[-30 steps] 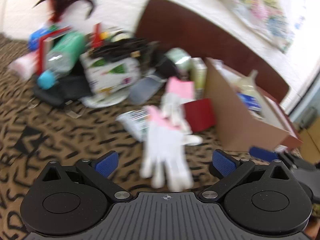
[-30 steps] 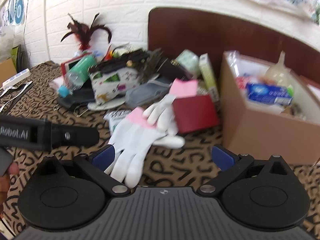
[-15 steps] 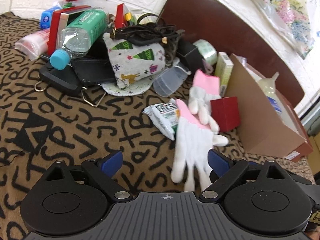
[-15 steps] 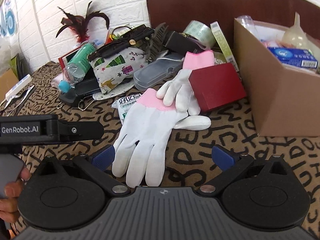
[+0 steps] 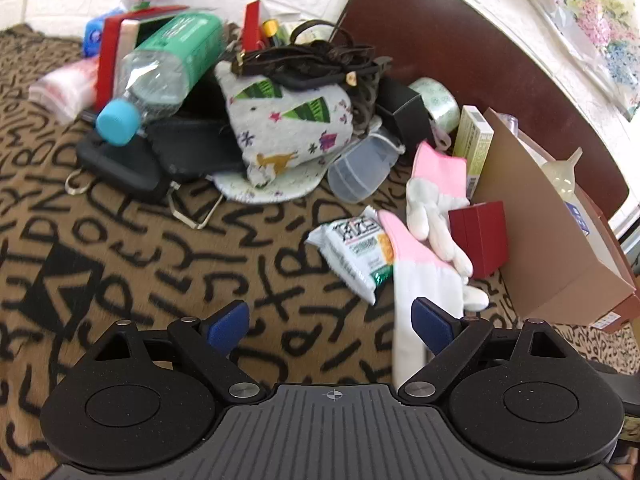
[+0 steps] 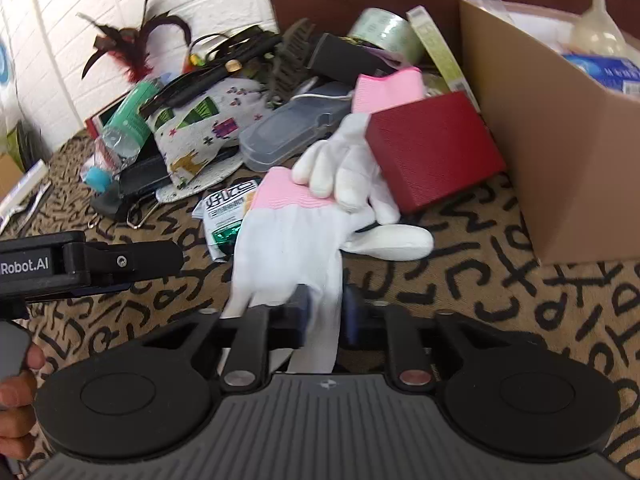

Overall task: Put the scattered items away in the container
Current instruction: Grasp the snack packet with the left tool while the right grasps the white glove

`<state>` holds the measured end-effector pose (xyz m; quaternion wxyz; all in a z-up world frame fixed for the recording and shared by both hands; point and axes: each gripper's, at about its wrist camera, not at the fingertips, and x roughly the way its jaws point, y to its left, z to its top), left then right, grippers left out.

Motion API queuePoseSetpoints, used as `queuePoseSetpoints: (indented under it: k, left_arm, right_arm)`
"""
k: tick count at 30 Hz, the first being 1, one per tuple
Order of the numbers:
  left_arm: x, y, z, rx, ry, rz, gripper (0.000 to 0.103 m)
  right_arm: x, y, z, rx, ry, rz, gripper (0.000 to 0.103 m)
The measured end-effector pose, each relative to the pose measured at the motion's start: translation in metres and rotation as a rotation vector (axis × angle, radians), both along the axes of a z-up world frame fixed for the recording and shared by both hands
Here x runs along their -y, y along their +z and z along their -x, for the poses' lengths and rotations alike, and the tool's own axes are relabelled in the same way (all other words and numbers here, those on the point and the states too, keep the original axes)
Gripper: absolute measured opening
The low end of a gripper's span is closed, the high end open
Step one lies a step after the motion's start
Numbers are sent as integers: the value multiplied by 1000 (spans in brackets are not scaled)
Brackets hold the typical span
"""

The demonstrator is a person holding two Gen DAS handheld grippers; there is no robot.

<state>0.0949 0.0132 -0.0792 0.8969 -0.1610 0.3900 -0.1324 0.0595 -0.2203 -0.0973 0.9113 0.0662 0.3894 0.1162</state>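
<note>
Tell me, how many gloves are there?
2. The near glove lies on the patterned cloth, pinched by the right tongs. The far glove rests against the red box. Others may hide in the pile.

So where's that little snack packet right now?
The snack packet lies flat on the patterned cloth, just left of the nearer white glove, which partly covers it. In the right wrist view it peeks out beside the glove's pink cuff.

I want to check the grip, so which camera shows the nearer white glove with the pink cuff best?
The right wrist view: the white glove with the pink cuff lies whole, right gripper shut on its fingers. The left wrist view shows cuff and palm only, fingers hidden.
</note>
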Motion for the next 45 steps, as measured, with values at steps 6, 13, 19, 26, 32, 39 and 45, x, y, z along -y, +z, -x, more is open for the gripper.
queuePoseSetpoints:
  k: [6, 13, 19, 26, 32, 39, 45]
  left_arm:
    - [9, 3, -20, 32, 0, -65, 95]
    - [30, 1, -45, 70, -111, -130, 96]
    - [48, -3, -62, 7, -150, -85, 96]
    - [62, -16, -73, -11, -107, -188, 81]
    - [51, -10, -54, -32, -144, -211, 51]
    - [19, -2, -2, -80, -238, -173, 50]
    - [14, -2, 8, -63, -170, -179, 80]
  right_arm:
    - [24, 8, 13, 24, -61, 28, 8]
    - [50, 8, 20, 22, -121, 46, 8]
    - [54, 7, 22, 20, -133, 33, 8]
    - [63, 7, 30, 9, -150, 42, 10]
    - [60, 10, 40, 7, -121, 55, 11]
    - [57, 17, 51, 56, -81, 105, 66]
    - [43, 17, 35, 67, -24, 114, 78]
